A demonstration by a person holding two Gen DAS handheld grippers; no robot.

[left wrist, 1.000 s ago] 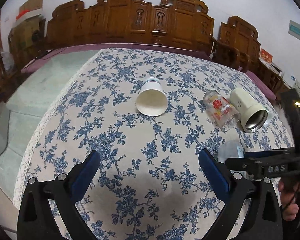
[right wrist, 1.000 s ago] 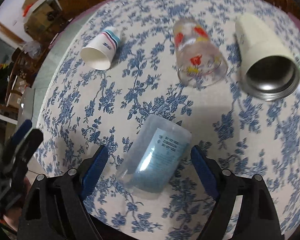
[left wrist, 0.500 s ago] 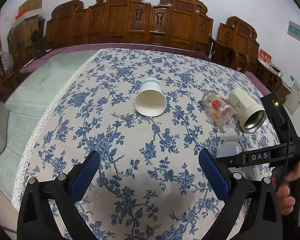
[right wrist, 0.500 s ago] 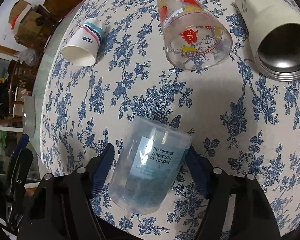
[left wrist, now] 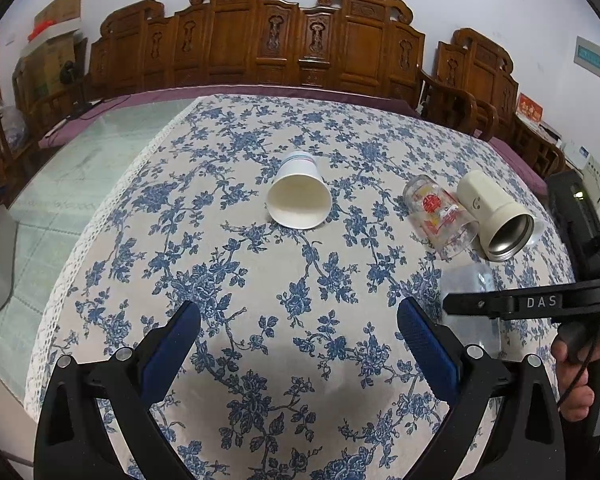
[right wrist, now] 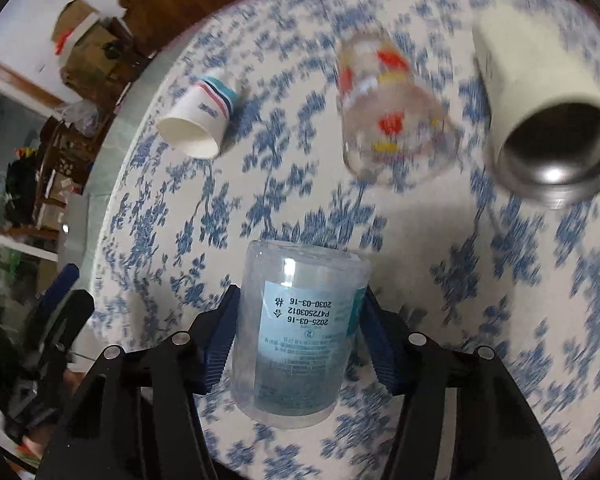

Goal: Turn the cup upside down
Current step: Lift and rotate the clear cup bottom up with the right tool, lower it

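Right gripper (right wrist: 298, 334) clamped on clear plastic cup (right wrist: 300, 332), both pads against cup sides, cup over blue-floral tablecloth (right wrist: 440, 264). Left gripper (left wrist: 298, 334) hovers low above tablecloth, fingers wide apart, empty. Paper cup (left wrist: 299, 196) lies on side ahead.

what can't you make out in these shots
- Clear plastic cup, left wrist view: mostly hidden behind the right gripper's black finger; whether it is lifted off the tablecloth is unclear.
- Glass cup, right wrist view: motion blur smears its red and yellow print.
- Clear plastic cup's label, right wrist view: smallest lines unreadable.
- Right gripper: pads against the cup.
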